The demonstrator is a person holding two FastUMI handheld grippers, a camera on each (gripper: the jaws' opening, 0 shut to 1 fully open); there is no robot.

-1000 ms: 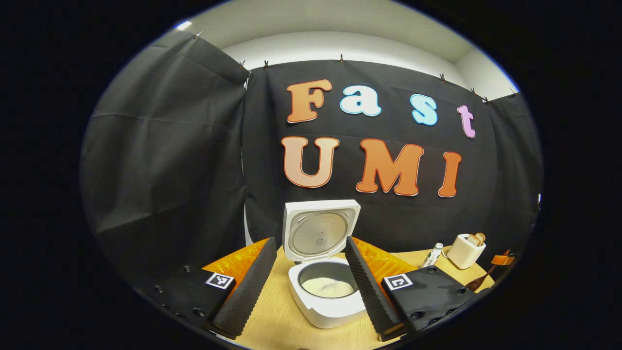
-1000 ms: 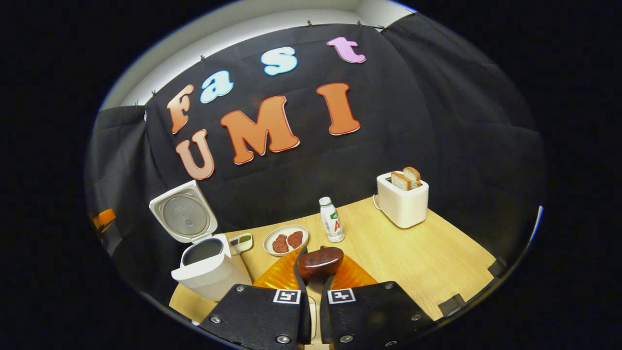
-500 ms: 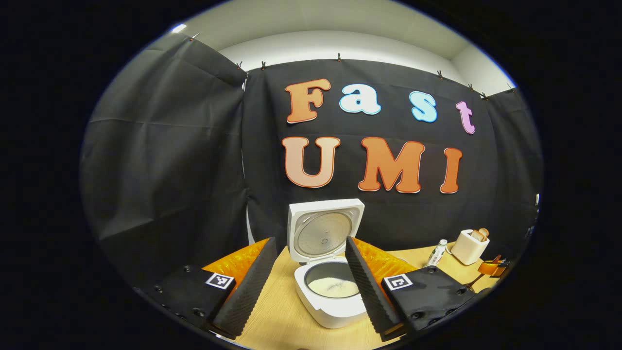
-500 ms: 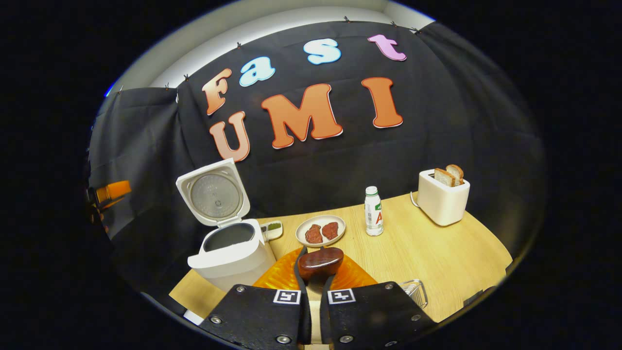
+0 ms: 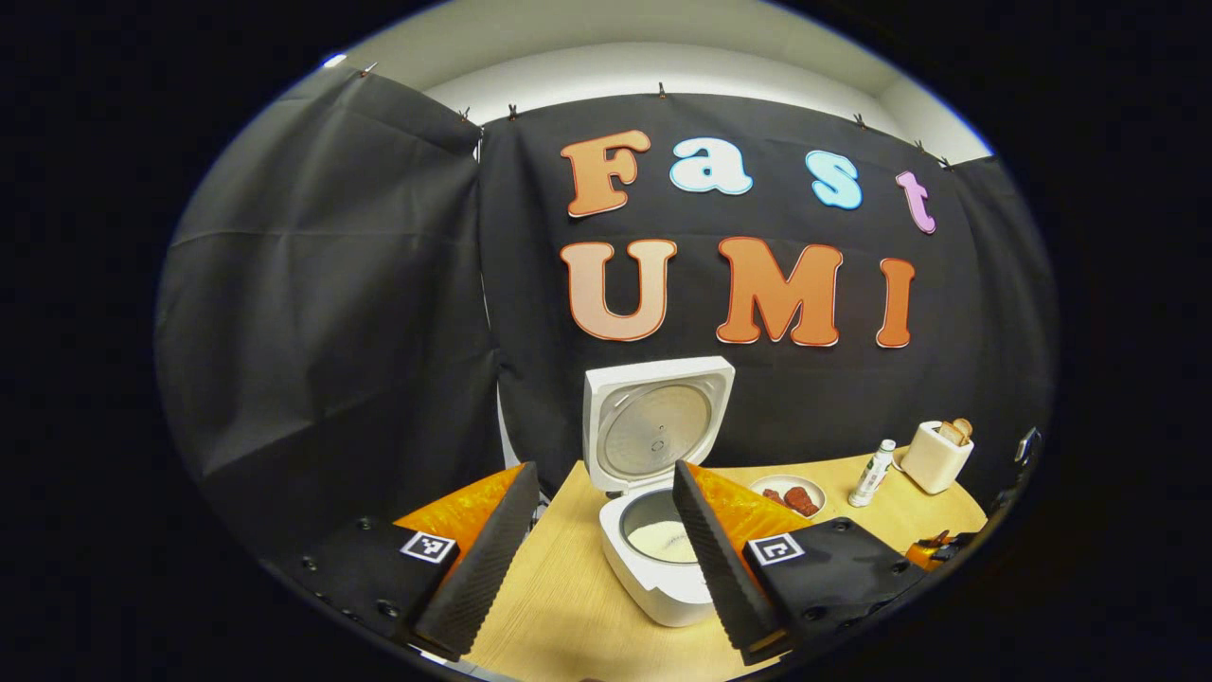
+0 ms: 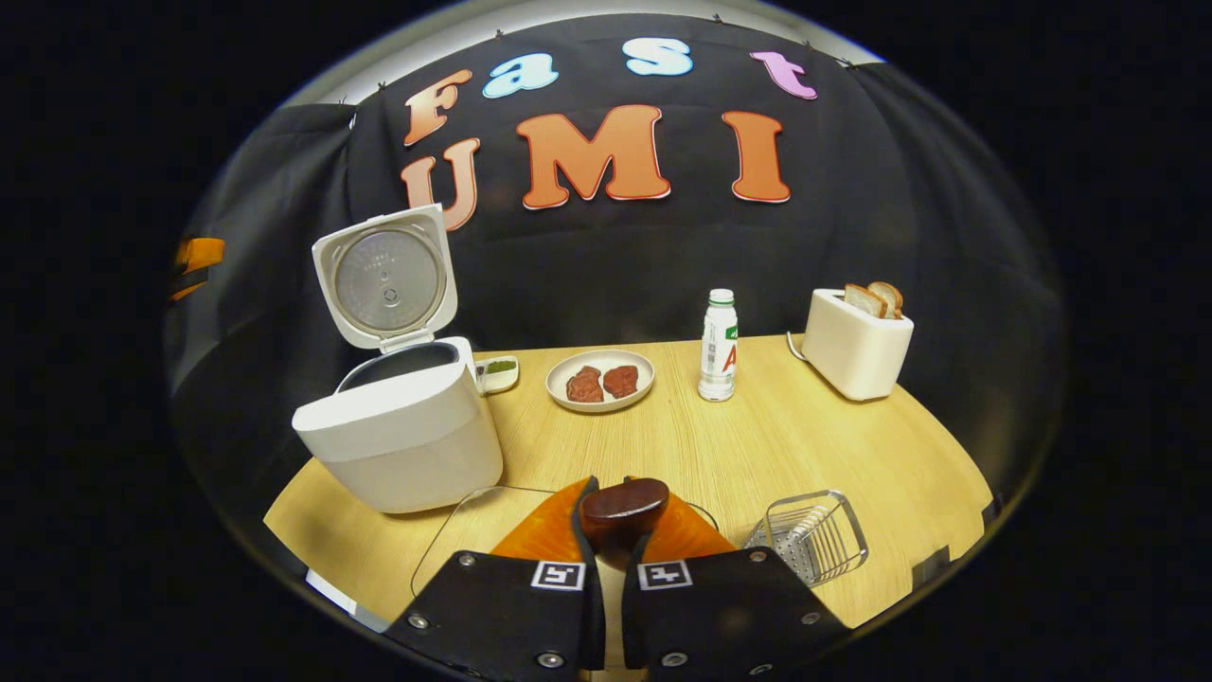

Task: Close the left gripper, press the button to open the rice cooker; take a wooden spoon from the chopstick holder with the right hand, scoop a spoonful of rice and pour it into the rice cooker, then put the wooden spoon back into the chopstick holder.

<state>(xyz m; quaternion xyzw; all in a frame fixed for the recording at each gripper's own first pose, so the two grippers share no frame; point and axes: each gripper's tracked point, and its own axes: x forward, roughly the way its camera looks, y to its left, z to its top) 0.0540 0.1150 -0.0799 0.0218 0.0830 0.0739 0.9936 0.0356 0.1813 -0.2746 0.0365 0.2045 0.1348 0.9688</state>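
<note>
We grip the wooden spoon (image 6: 623, 504) tight in the right gripper (image 6: 611, 535), above the near table (image 6: 757, 445). The wire chopstick holder (image 6: 812, 537) sits just right. The rice cooker (image 6: 402, 426) stands open far left, rice (image 5: 663, 540) inside. Our left gripper (image 5: 601, 540) hangs wide open, empty. Plate (image 6: 599, 380), bottle (image 6: 718, 346) and toaster (image 6: 855, 343) stand farther back.

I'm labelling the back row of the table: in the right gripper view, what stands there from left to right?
Rice cooker, small sauce dish, plate of meat, bottle, toaster.
</note>
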